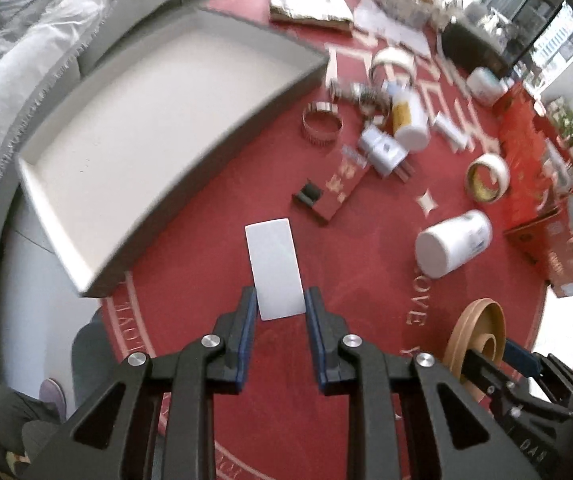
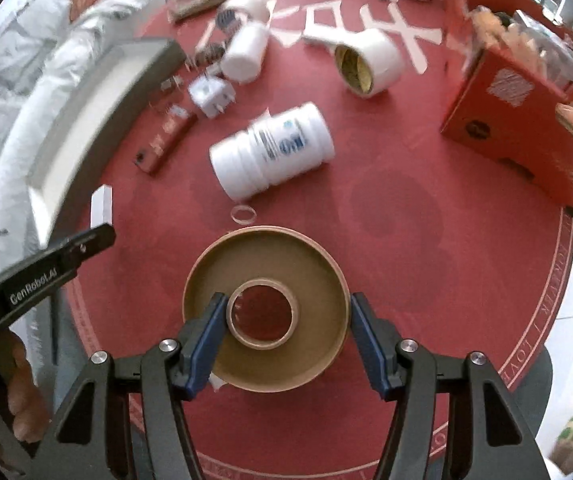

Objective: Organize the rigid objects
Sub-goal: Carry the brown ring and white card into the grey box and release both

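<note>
My left gripper (image 1: 280, 304) is shut on the near end of a flat white block (image 1: 274, 264), which hangs above the red round tablecloth (image 1: 366, 320). The right wrist view shows that block (image 2: 100, 206) edge-on at the left. My right gripper (image 2: 286, 312) is shut on a brown round tape reel (image 2: 266, 276). One finger sits inside the rim against the inner ring, and the other presses the outer wall. The left wrist view shows the reel (image 1: 478, 332) tilted at lower right, in the right gripper (image 1: 502, 356). A grey tray with a white floor (image 1: 166, 120) lies at the left.
A white bottle (image 2: 272, 148) lies on its side beyond the reel. Farther back are a white tape roll (image 2: 368, 62), a plug adapter (image 2: 210, 98), a thin red box (image 2: 166, 140) and a metal ring (image 1: 322, 122). A red carton (image 2: 518, 120) stands at the right. A sofa borders the left.
</note>
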